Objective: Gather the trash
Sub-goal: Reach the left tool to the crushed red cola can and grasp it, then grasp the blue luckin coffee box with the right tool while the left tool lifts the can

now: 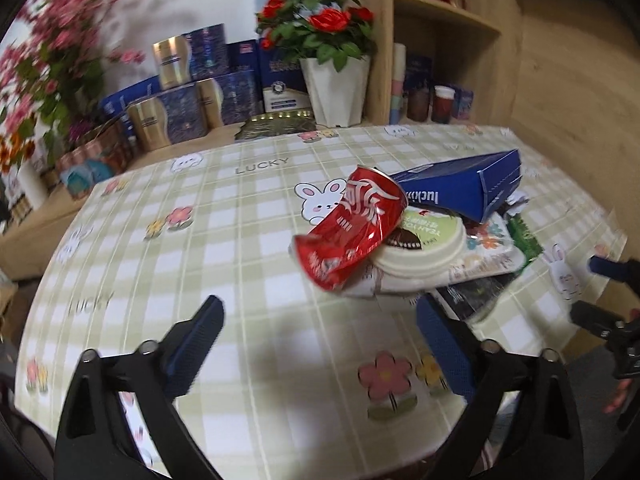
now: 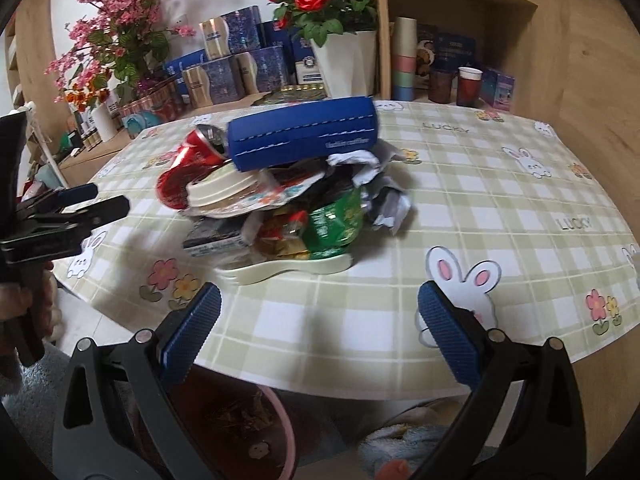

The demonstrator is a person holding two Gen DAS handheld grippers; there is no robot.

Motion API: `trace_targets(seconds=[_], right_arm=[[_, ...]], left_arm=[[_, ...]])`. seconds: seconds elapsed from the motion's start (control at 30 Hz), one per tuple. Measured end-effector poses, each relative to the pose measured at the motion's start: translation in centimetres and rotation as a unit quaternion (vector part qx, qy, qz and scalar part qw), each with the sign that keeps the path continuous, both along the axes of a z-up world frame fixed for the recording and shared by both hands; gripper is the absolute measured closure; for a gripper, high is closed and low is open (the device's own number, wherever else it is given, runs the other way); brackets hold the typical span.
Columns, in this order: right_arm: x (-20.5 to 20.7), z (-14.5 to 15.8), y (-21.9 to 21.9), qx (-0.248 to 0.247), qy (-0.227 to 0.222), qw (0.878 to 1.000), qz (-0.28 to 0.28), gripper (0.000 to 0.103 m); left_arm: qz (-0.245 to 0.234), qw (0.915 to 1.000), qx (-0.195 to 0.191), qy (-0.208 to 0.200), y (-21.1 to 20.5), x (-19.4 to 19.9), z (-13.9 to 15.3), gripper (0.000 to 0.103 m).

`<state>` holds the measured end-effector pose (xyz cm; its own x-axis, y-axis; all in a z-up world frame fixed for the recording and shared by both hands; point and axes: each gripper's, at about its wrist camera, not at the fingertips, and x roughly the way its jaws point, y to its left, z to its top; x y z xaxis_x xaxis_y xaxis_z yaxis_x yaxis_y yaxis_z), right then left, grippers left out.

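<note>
Here, both claws, left claw [image 1: 320, 344] and right claw [image 2: 320, 336], hang spread and empty before the trash heap [image 2: 280, 200] on the table [image 2: 480, 200]. Next, probably: grip the crushed red can [image 1: 352, 224].

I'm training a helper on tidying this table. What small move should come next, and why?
Probably ease the left gripper forward to the crushed red can. Its jaws are open and empty, and the can lies on the near edge of the trash pile, directly ahead, leaning on a white lid.
</note>
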<state>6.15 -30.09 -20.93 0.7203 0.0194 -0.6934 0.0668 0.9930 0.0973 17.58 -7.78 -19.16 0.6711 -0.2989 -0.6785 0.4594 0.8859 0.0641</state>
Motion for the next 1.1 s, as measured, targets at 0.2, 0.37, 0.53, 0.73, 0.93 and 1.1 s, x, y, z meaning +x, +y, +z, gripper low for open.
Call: trace_targets(seconds=[0.2, 0.37, 0.53, 0.73, 0.93, 1.1], right_arm=[[0.8, 0.1, -1.5, -0.002, 0.003, 1.000, -0.016, 0.006], [1.6, 0.2, -2.3, -0.007, 0.008, 1.000, -0.022, 0.006], [2.4, 0.5, -2.3, -0.027, 0.009, 0.999, -0.016, 0.006], [3.9, 1.5, -1.6, -0.094, 0.008, 0.995, 0.016, 0.006], [6.7, 3.1, -1.0, -0.175, -0.002, 0.983, 0.062, 0.006], [9.7, 2.8, 0.5, -0.281, 0.011, 0.954, 0.108, 0.006]], left_arm=[[-0.016, 0.9990, 0.042, -0.005, -2.3, 2.9, -0.8, 0.027], [-0.044, 0.9946, 0.089, -0.028, -4.6, 4.0, -1.4, 0.028], [-0.049, 0.9932, 0.101, -0.029, -5.4, 5.4, -1.7, 0.028], [-0.076, 0.9908, 0.112, -0.008, -6.1, 6.5, -2.6, 0.052], [-0.088, 0.9921, 0.089, -0.003, -5.8, 6.5, -2.0, 0.087], [-0.071, 0.9967, 0.041, 0.003, -4.0, 6.6, -0.3, 0.095]])
